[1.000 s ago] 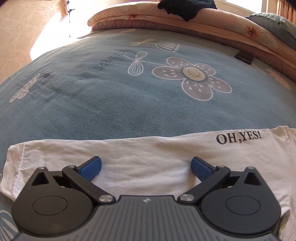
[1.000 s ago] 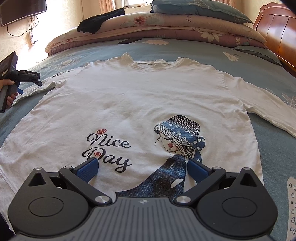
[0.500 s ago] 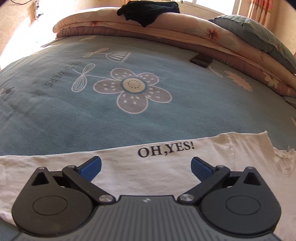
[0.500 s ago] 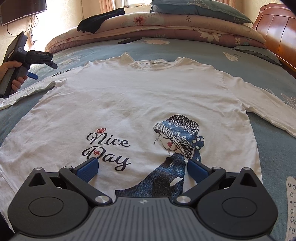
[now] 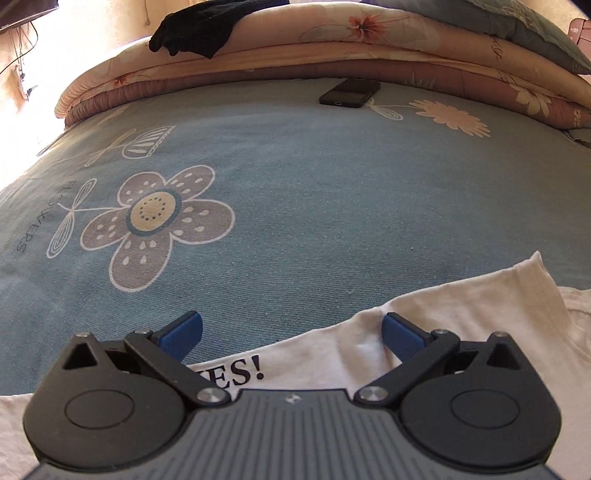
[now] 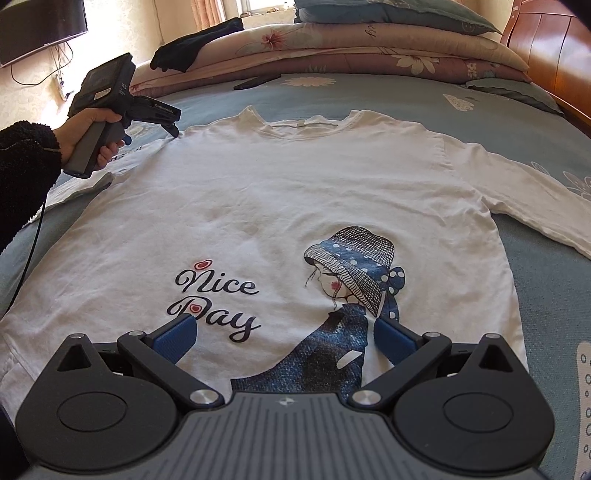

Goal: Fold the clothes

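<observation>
White long-sleeved T-shirt [image 6: 280,192]: spread flat, front side up, on the blue floral bedsheet [image 5: 332,192]. Printed "Nice Day" script and a figure in a dotted hat on the chest panel; "YES!" lettering partly visible on the sleeve in the left wrist view. Neckline toward the head of the bed; one sleeve extends out to the right edge of the right wrist view.

Left gripper [image 5: 291,332]: jaws spread wide, nothing between them. Positioned at the shoulder and sleeve junction of the shirt; one blue pad over bare sheet, the other over white fabric. Contact with the cloth cannot be determined. In the right wrist view, the same tool [image 6: 173,129] is held in a hand [image 6: 92,136], wrist angled, nose tipped down toward the shoulder seam; black fuzzy sleeve [image 6: 26,173] at the forearm.

Right gripper [image 6: 284,336]: jaws released and wide apart, grasping nothing. Placed low over the hem end of the shirt, pointing along the garment toward the collar.

Surroundings: folded quilts [image 5: 332,55] stacked at the head of the bed; black garment [image 5: 195,29] lying on top; dark phone [image 5: 349,93] on the sheet near the quilts; wooden headboard [image 6: 554,62] at the right.
</observation>
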`<state>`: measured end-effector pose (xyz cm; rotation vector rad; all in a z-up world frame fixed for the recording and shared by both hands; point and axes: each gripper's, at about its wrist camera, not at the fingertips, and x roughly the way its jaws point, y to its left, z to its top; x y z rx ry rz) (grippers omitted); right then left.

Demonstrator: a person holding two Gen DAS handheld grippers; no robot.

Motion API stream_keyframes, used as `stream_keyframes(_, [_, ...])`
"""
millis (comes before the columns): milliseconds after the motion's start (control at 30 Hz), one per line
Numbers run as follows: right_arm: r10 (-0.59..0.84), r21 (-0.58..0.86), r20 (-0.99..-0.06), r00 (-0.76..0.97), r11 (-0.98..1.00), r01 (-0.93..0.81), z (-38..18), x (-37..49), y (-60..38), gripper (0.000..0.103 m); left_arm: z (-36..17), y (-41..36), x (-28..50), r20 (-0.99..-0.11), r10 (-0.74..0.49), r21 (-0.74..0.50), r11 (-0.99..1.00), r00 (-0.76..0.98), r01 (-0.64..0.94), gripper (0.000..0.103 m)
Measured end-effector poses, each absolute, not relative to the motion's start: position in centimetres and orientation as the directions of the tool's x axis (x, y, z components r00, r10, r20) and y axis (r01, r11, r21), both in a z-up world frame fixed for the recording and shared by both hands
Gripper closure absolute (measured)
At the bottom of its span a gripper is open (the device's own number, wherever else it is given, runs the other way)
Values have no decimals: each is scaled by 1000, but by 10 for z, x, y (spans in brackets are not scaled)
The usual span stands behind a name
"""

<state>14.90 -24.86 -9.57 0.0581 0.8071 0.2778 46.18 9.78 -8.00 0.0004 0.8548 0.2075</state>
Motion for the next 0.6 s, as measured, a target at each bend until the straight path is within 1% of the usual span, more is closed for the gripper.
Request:
stream_keyframes(33, [270,163,-704,657,962,-220,-95,149,-249,0,-74,96,458,-749,152,60,985,645,-163,1])
stream_keyframes(133, [271,171,-702,658,962,-214,-95,148,-250,0,-59,79,445,-757,-1,-35,999,653,-40,1])
stream_keyframes(267, [265,164,-707,656,963,-212,-94,147,-250,0,-54,36,451,-751,-80,-48,997,656,68,1])
stream_keyframes(333, [268,171,-708,653,963,-209,-94,147,-251,0,-62,13,463,-758,-85,-33,995,647,91,1])
stream_keyframes(400, [278,191,-708,649,960,-203,-93,148,-254,0,-74,-5,476,-767,-60,5,995,638,100,1])
stream_keyframes(533, [305,243,-707,638,952,-186,-90,149,-262,0,-100,-24,508,-763,34,98,993,645,63,0])
stream_keyframes(600, [316,263,-706,633,948,-181,-89,149,-264,0,-102,-23,519,-742,52,98,995,668,31,0])
